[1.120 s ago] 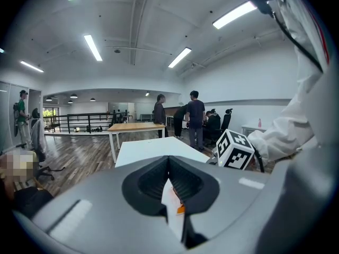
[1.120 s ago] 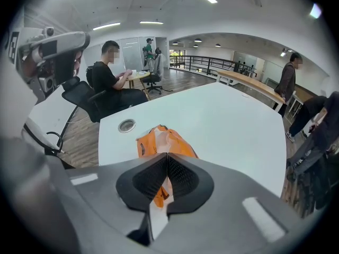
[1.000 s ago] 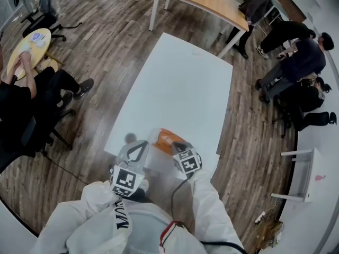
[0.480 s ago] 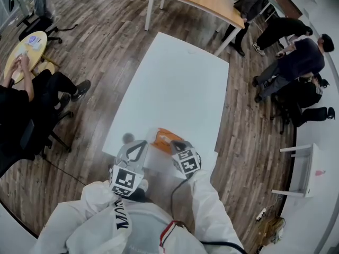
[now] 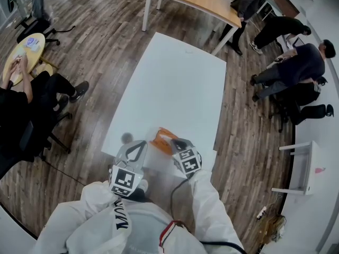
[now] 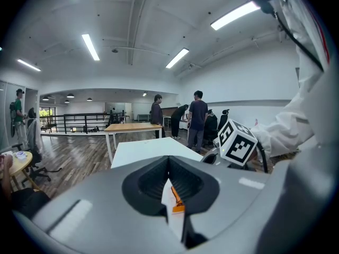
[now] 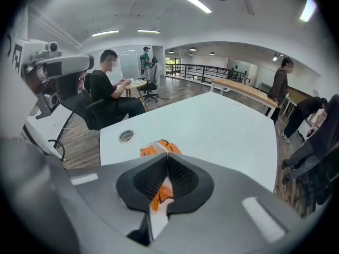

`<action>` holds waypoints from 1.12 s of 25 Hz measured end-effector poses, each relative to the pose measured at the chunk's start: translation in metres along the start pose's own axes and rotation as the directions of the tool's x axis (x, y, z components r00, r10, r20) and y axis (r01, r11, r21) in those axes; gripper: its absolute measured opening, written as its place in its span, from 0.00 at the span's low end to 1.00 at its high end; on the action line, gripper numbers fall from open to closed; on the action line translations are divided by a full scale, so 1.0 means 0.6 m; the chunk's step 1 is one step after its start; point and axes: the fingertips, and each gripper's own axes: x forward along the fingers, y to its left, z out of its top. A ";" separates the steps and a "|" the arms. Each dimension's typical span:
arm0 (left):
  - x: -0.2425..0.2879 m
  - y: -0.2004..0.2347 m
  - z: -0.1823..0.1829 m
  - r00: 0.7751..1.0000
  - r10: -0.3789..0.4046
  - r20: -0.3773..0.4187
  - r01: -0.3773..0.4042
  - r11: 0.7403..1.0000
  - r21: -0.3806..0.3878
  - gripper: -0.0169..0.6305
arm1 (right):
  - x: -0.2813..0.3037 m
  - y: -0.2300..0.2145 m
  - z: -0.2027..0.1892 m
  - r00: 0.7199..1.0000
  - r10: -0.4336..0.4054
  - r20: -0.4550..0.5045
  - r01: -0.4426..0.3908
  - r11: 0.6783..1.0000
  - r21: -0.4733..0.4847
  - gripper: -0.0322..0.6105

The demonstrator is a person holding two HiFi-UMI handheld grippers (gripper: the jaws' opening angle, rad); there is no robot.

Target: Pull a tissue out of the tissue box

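Both grippers are low over the near end of the white table (image 5: 180,83). The left gripper (image 6: 169,160) has its jaws together, nothing clearly pinched. The right gripper (image 7: 167,156) is tilted down, its jaws pressed tight as well. The orange tissue box (image 7: 153,148) sits just beyond the right tips, to the right of the round table grommet (image 7: 126,136) — a pale sheet seems to hang between the grippers, too blurred to call.

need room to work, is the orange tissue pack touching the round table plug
Apart. The right gripper view shows bare table between the tissue pack and the plug.
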 end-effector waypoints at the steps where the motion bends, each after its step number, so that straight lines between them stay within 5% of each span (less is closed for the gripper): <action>1: 0.000 0.000 0.004 1.000 0.000 0.001 0.000 1.000 0.003 0.03 | -0.001 -0.001 0.002 1.000 -0.001 0.003 0.001 1.000 -0.001 0.06; 28: -0.009 0.006 0.012 1.000 -0.016 0.013 0.016 1.000 -0.009 0.03 | -0.034 -0.001 0.051 0.997 -0.037 0.066 0.038 0.999 -0.021 0.06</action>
